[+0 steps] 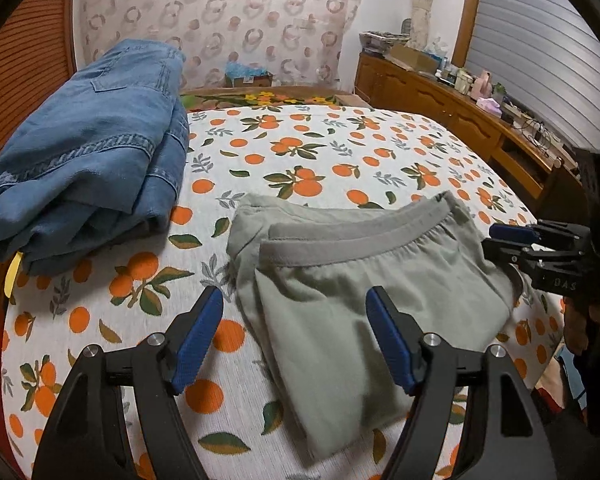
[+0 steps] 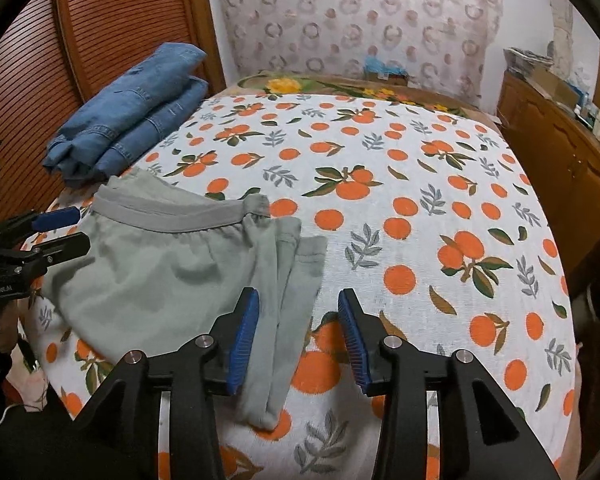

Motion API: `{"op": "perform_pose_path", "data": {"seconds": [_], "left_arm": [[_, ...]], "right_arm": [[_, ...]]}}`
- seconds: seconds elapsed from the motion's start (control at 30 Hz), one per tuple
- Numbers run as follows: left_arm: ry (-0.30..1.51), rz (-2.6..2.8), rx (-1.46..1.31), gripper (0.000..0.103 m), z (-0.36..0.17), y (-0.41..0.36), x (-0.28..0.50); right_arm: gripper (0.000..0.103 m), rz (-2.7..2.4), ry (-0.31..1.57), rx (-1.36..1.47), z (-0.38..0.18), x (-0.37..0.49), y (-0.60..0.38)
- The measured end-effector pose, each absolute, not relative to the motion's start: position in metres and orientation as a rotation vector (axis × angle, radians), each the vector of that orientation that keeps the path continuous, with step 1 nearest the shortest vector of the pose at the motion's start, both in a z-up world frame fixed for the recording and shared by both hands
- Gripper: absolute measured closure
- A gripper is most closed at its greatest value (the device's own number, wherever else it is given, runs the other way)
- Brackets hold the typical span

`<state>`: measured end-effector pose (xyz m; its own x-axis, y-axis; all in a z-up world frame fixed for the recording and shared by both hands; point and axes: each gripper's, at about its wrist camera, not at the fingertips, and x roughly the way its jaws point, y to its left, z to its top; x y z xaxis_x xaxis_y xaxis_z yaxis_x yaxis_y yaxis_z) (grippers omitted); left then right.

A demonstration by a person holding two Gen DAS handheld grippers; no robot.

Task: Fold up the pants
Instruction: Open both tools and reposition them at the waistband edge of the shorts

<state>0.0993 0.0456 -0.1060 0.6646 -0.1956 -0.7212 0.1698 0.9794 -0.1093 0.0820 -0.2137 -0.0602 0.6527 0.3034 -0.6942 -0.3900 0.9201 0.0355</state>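
Sage-green pants lie folded on the orange-print bedspread, grey waistband away from me. They also show in the right wrist view. My left gripper is open and empty, hovering over the pants' near left edge. My right gripper is open and empty, above the pants' right edge, where folded leg ends lie. The right gripper shows at the pants' right side in the left wrist view. The left gripper shows at their left side in the right wrist view.
Folded blue jeans lie at the bed's far left, also in the right wrist view. A wooden slatted headboard stands behind them. A cluttered wooden dresser runs along the right. A patterned curtain hangs at the back.
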Motion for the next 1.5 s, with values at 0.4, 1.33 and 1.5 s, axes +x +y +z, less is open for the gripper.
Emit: {"op": "perform_pose_path", "data": {"seconds": [0.4, 1.33, 1.5], "left_arm": [[0.829, -0.193, -0.063, 0.028, -0.105, 0.054, 0.120], [0.860, -0.196, -0.084, 0.028, -0.124, 0.057, 0.142], [0.866, -0.208, -0.088, 0.029, -0.124, 0.057, 0.144]], "right_arm": [[0.051, 0.405, 0.768, -0.096, -0.063, 0.095, -0.213], [0.051, 0.459, 0.778, -0.119, -0.067, 0.117, -0.189], [0.051, 0.461, 0.755, -0.142, -0.071, 0.117, -0.187]]}}
